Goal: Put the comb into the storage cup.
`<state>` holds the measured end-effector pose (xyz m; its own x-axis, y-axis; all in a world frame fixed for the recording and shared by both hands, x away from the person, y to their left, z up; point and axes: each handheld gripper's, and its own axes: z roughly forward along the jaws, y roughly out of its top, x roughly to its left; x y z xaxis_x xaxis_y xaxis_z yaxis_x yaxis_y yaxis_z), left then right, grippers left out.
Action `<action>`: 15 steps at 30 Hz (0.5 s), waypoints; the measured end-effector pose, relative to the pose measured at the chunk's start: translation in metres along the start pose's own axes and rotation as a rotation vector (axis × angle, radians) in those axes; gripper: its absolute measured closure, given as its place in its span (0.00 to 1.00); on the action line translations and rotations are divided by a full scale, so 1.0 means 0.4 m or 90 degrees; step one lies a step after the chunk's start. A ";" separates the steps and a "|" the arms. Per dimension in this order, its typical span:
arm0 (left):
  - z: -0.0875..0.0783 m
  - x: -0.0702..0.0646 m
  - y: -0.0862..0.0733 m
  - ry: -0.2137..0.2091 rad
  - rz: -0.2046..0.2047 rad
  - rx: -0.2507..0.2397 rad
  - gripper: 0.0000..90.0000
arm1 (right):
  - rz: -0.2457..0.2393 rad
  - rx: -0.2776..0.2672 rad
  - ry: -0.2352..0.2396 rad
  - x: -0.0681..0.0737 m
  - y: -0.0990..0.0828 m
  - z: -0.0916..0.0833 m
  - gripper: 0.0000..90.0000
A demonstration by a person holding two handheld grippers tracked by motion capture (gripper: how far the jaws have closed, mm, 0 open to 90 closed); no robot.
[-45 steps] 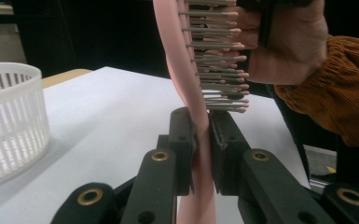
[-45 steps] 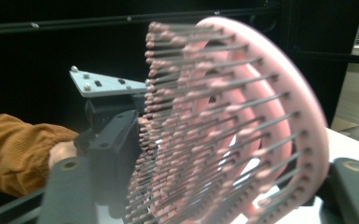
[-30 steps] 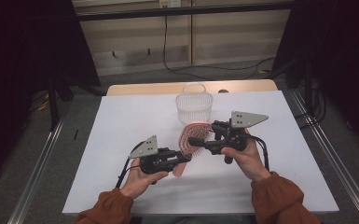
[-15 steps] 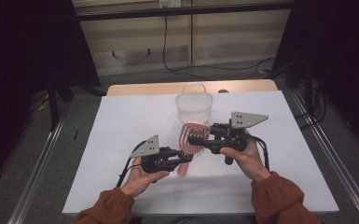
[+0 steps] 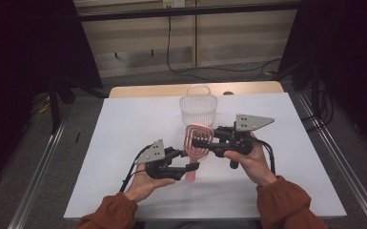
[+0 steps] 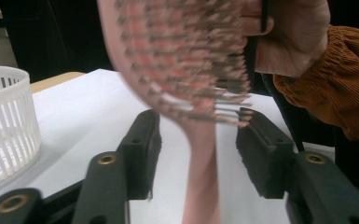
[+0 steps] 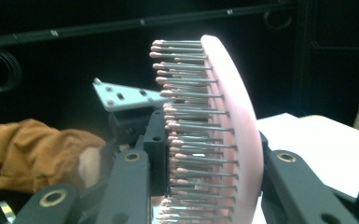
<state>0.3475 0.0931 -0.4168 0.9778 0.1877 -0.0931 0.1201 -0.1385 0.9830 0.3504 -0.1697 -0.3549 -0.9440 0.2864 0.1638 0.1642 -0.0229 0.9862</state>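
White table [image 5: 124, 143], dark room, basket [image 5: 198, 109] behind.
Your right gripper [image 5: 196, 141] pinches the pink hairbrush [image 5: 194, 149] head; your left gripper [image 5: 190, 168] stands spread around its handle.

A white rectangular counter [image 5: 124, 124] stands on grey floor [image 5: 38, 157]; at 12 o'clock, a beige panelled wall [image 5: 138, 43] with black cables [image 5: 169, 38].

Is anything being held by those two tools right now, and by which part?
Yes: a pink hairbrush. The right gripper clamps its bristled head, front and back. The left gripper's fingers are spread either side of the handle, not touching it.
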 end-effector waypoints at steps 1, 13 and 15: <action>0.001 -0.001 0.000 0.005 0.003 0.002 0.49 | -0.005 0.008 -0.004 0.000 0.001 0.000 0.72; 0.005 -0.010 -0.001 0.076 0.036 0.017 0.08 | 0.005 0.002 -0.043 -0.004 0.015 -0.016 0.72; 0.005 -0.009 -0.003 0.083 0.034 0.021 0.05 | 0.010 -0.002 -0.051 -0.006 0.016 -0.020 0.72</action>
<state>0.3441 0.0907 -0.4178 0.9526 0.3038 -0.0176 0.0763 -0.1824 0.9803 0.3516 -0.1780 -0.3488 -0.9157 0.3610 0.1763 0.1775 -0.0301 0.9837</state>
